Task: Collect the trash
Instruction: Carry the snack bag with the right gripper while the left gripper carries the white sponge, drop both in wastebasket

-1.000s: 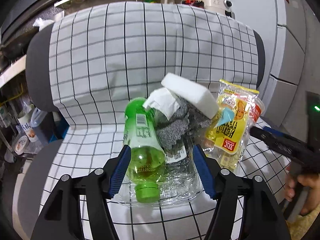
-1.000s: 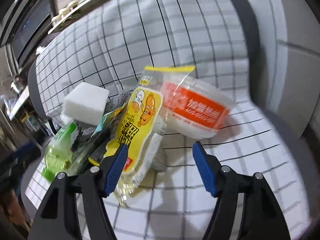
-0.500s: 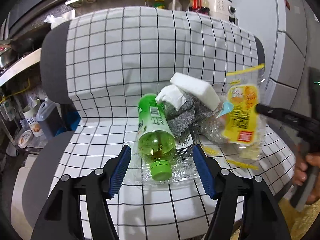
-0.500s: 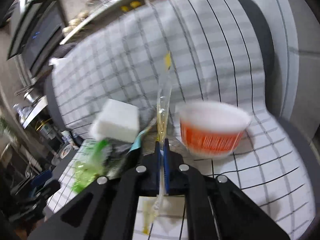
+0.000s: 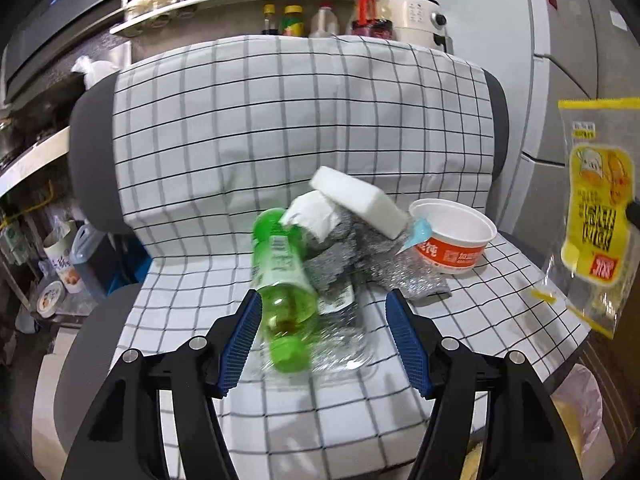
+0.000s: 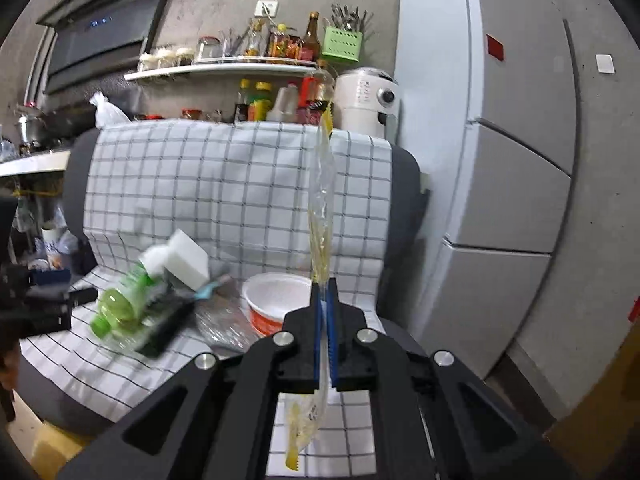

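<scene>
Left to right across the checked seat cover (image 5: 280, 152) of the armchair. Left tongs (image 5: 324, 336): released, blue pads standing wide and empty, aimed down at the near end of the heap. Green plastic bottle (image 5: 280, 280): lying on its side directly ahead of the left tongs, long axis running roughly along their line of sight, green cap toward them and base away, resting on a crumpled clear plastic container (image 5: 344, 344); the cap end lies between the two pads as seen, though nothing there is pinched. Behind it, crumpled white paper (image 5: 312, 216), a grey knitted cloth (image 5: 340, 256), and a white foam block (image 5: 360, 200) tilted on top. Further right, a white and orange paper bowl (image 5: 452, 236), upright and open, touching the edge of the cloth. Far right, clear of the seat: yellow snack wrapper (image 5: 596, 220), hanging in the air, long axis near vertical. Right tongs (image 6: 324, 320): clenched on that wrapper at its lower part, the sheet seen edge-on rising above the pads and a short tail drooping below. Judgement: the wrapper is already in hand and wants only carrying to a bin, none of which can be made out for certain; of what is left, the bottle is nearest the left tongs, and its axis suits a grasp across the neck.
</scene>
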